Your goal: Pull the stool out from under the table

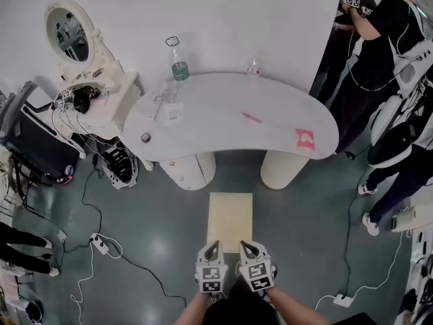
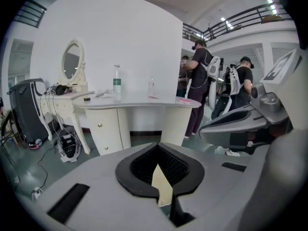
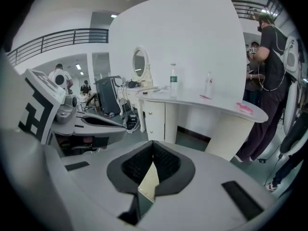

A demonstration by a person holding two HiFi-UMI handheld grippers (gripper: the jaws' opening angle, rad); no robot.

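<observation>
Cream-topped stool [image 1: 230, 219] stands on the floor just ahead of the left hand-held gripper [image 1: 212, 248] and the right hand-held gripper [image 1: 249, 246]. Both are clenched shut side by side, tips over its near edge. Beyond it is the white table [image 1: 223, 124].

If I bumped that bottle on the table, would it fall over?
Probably, yes: the bottle is tall and narrow, so it likely tips easily. It looks like clear plastic, so probably light and unlikely to break. Being round, it might then roll on the table.
</observation>
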